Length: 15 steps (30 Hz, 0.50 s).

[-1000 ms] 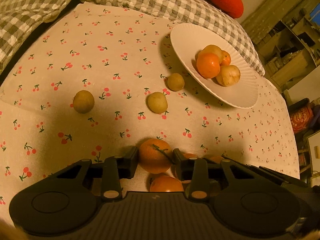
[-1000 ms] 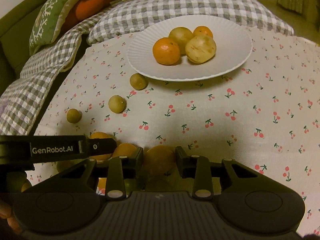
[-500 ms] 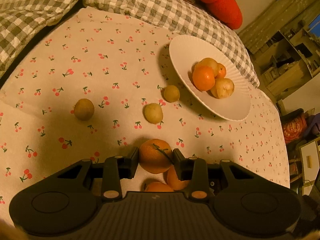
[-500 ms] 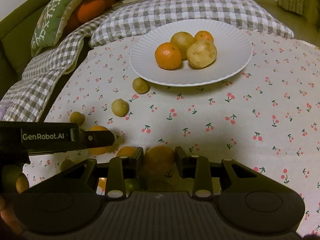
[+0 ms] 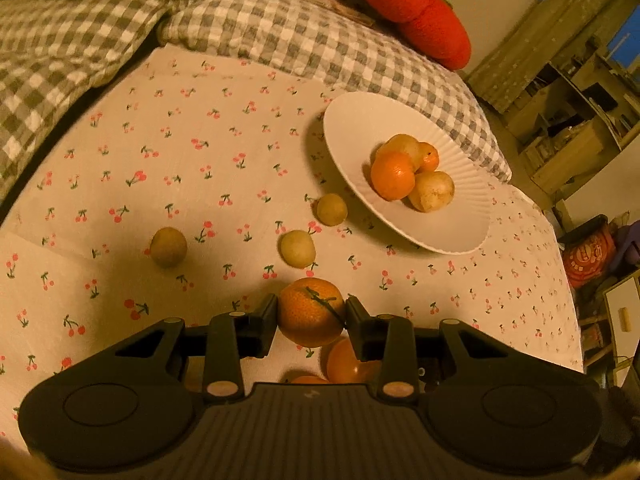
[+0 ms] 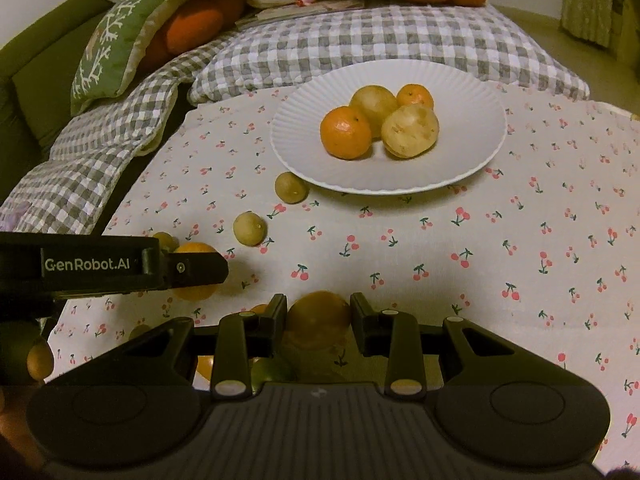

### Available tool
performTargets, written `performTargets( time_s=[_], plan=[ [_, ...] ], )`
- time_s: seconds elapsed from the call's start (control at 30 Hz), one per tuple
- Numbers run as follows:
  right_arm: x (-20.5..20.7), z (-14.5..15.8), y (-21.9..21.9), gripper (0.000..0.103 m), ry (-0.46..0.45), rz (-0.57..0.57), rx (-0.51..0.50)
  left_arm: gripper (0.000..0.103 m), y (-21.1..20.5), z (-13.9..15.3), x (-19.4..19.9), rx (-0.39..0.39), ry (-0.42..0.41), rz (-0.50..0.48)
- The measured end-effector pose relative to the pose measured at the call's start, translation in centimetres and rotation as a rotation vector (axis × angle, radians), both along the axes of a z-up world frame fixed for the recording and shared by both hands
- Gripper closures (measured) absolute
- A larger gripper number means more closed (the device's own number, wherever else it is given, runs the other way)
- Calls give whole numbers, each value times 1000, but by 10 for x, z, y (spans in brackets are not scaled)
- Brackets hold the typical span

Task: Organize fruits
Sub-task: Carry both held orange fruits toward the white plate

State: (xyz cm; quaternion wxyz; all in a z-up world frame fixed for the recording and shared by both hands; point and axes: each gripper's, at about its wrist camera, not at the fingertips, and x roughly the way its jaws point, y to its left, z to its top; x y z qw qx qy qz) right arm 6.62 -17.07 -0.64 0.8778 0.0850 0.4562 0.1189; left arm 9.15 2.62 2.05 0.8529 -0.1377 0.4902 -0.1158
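Note:
My left gripper [image 5: 311, 322] is shut on an orange with a green stem [image 5: 311, 311] and holds it above the cherry-print cloth. My right gripper [image 6: 319, 322] is shut on another orange [image 6: 319, 318], also lifted. The left gripper shows in the right wrist view [image 6: 200, 266] at the left, with its orange [image 6: 195, 268]. A white ribbed plate [image 5: 460, 224] [image 6: 472, 152] holds several fruits: oranges and yellowish fruits. Three small yellowish fruits [image 5: 297, 249] lie on the cloth left of the plate.
More oranges [image 5: 350, 362] lie on the cloth under the grippers. A green fruit [image 6: 270, 372] lies below the right gripper. Checked quilts [image 6: 380, 40] and cushions border the far side. Shelves and boxes [image 5: 580, 128] stand to the right.
Both grippers have risen with their oranges and the view has pulled back; the plate looks smaller and farther in the left wrist view. The loose fruits have not moved.

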Motion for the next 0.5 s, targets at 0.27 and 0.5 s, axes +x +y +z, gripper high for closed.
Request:
performTargets(
  time_s=[0.27,0.5],
  plan=[
    [-1,10,-2,72,-45,1,-7,79,-5,7,-1,52,-50,-15],
    [0,16,-5,72,-67,2,-8,79,-9,12,-3,77,-87,-27]
  ],
)
